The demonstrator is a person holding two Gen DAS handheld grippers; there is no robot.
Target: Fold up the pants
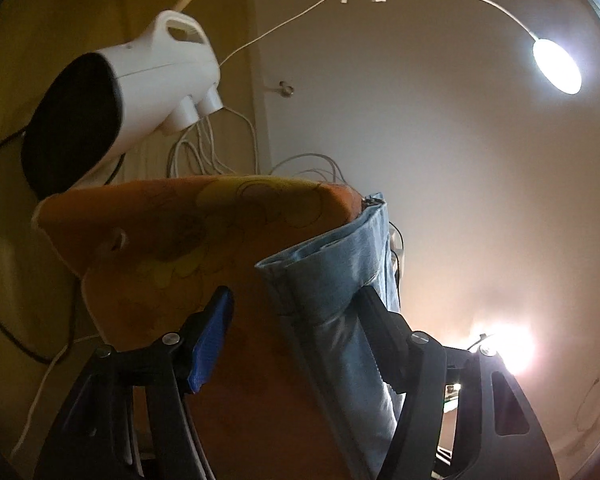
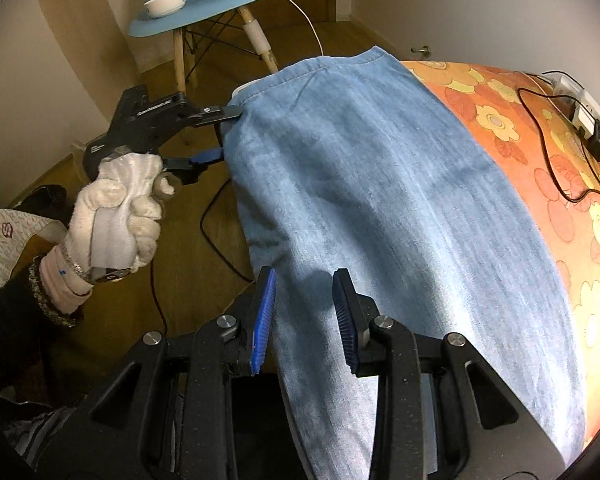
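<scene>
Light blue denim pants (image 2: 380,200) lie along the edge of an orange flowered table cover (image 2: 540,152), one side hanging over the left edge. My left gripper (image 2: 222,134), held in a white-gloved hand, is open at the far left corner of the pants, one finger above and one below the hanging edge. In the left wrist view the pants' hem (image 1: 332,280) lies between the open fingers of my left gripper (image 1: 296,300), against the right one. My right gripper (image 2: 305,280) is open just above the near part of the pants.
A blue chair (image 2: 204,4) with a white bowl (image 2: 166,0) and a clip lamp stands beyond the table. Black cables and a white power strip (image 2: 576,108) lie on the right of the cover. A white jug-shaped device (image 1: 140,88) and a lit lamp (image 1: 556,66) show in the left wrist view.
</scene>
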